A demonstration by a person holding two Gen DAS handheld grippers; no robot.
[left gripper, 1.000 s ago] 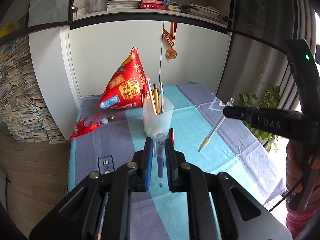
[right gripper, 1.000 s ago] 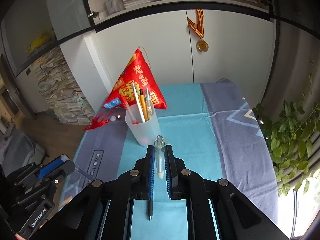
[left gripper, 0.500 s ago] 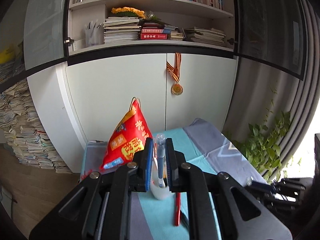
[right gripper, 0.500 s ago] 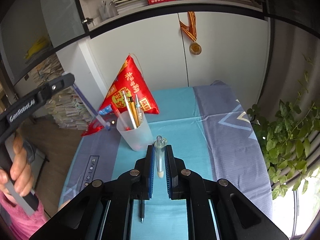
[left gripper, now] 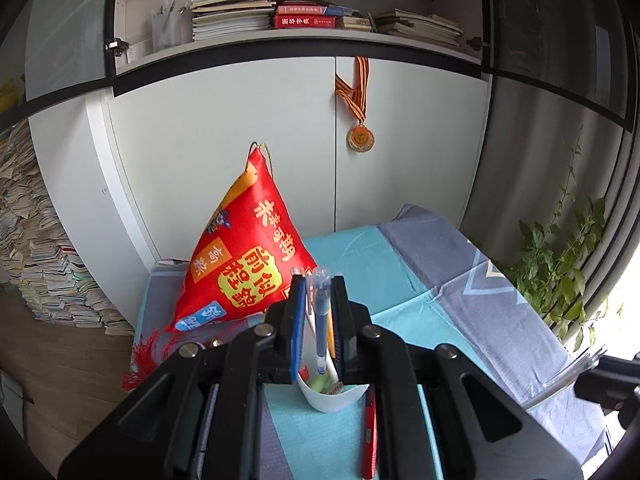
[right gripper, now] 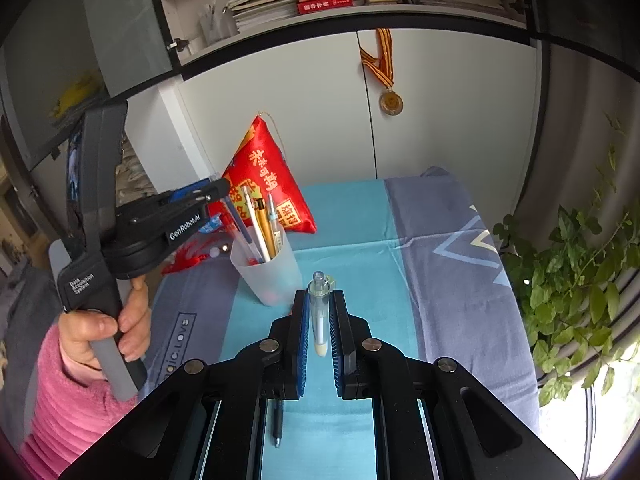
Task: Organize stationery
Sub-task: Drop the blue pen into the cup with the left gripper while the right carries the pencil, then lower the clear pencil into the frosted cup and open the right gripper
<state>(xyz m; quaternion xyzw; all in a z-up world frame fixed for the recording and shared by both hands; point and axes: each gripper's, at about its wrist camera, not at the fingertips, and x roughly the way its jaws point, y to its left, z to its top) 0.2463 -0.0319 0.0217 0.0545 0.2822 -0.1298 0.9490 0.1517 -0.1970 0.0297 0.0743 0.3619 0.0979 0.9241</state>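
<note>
Left wrist view: the left gripper [left gripper: 318, 312] pinches a blue pen [left gripper: 321, 320] upright above the translucent pen cup [left gripper: 334, 398]; a red pen [left gripper: 369, 432] lies beside the cup.

Right wrist view: the right gripper [right gripper: 319, 332] pinches a clear pen [right gripper: 319, 316] near the cup [right gripper: 268, 272]; a black pen [right gripper: 277, 424] lies on the tablecloth [right gripper: 440, 240].

You are in a home study: white cabinet doors [left gripper: 224, 152] beneath a shelf of stacked books [left gripper: 256, 12], a gold medal on a striped ribbon [left gripper: 360, 136], tall piles of papers [left gripper: 36, 248] and a leafy green houseplant [right gripper: 576, 280].
</note>
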